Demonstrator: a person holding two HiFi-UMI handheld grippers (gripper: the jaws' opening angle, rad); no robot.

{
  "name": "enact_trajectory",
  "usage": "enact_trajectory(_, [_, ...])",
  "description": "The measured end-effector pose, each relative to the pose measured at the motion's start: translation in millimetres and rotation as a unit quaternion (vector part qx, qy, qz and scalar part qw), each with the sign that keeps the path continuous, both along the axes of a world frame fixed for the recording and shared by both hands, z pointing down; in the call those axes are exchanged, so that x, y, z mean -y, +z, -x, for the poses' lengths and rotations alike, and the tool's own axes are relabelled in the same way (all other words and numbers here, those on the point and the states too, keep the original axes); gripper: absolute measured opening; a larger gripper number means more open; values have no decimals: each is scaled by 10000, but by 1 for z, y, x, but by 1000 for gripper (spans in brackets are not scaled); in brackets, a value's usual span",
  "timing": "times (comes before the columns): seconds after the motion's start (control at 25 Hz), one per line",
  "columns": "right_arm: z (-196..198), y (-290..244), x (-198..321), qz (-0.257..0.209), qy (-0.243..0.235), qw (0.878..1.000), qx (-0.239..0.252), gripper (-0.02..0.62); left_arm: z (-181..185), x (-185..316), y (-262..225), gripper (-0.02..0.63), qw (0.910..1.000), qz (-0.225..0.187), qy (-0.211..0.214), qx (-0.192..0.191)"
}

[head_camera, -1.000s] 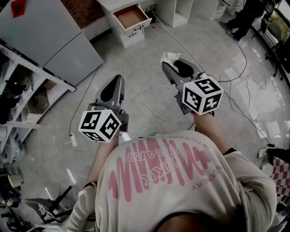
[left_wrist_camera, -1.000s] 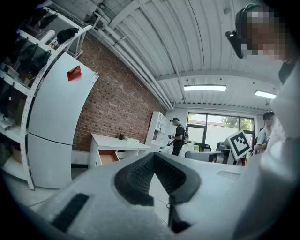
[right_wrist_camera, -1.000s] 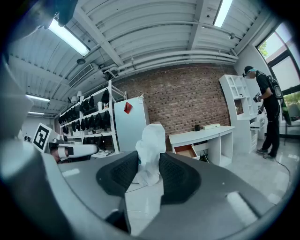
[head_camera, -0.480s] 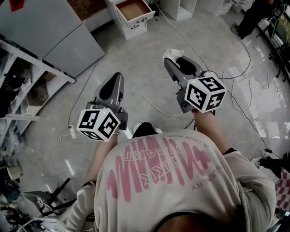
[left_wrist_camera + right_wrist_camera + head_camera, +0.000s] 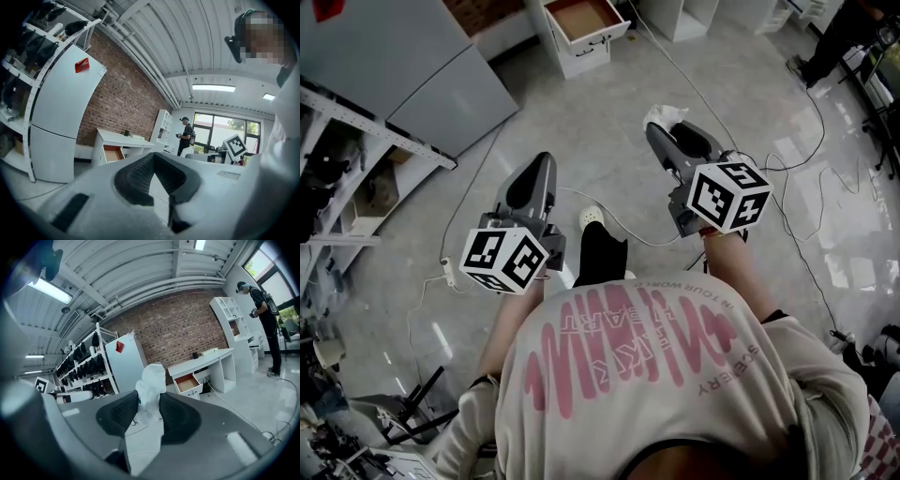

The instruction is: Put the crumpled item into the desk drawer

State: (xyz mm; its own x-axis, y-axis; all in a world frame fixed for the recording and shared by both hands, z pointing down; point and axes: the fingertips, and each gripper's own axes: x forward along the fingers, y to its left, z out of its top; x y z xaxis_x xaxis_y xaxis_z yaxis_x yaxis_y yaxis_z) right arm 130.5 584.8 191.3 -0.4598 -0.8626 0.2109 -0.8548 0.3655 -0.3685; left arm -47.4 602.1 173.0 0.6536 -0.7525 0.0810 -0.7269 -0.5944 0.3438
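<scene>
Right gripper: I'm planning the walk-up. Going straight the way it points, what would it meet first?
Ahead of the right gripper lies only bare floor, then probably the open drawer of the white desk, though depth is unclear.

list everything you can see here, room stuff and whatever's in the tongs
crumpled item: one, white, pinched in the right tongs
desk drawer: one, white with brown inside, open, top of head view
desk: one, white, against the brick wall
tall cabinet: one, pale grey, left of the desk
shelving rack: one, white, far left, holding dark items
cables: several, white and black, on the floor
another person: one, dark clothes, far right
left tongs: one, grey, shut, empty
right tongs: one, grey, gripping the crumpled item
</scene>
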Motion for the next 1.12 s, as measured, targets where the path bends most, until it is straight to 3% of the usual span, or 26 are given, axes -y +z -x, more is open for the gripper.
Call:
enact_trajectory(0.2, [-2,11,19,16,39,9999,-117,156,-5,28,12,3,10000,42,79,25])
enact_trajectory(0.44, [7,10,134,246,69,9995,-174,158,-5,151,6,4,9995,156,248,-79])
enact_trajectory(0.64, [11,-1,165,94,209,9996,-177,157,-4,184,-7,3,9990,-27,436,-115])
enact_trajectory(0.88, [24,-23,250,-39,336,9993,-164,158,9,275,-29,3,9981,-140,573,-158])
enact_trajectory(1.12, [36,-28,295,-165,379,9988,-261,158,19,323,-37,3,9971,-330,665,-184])
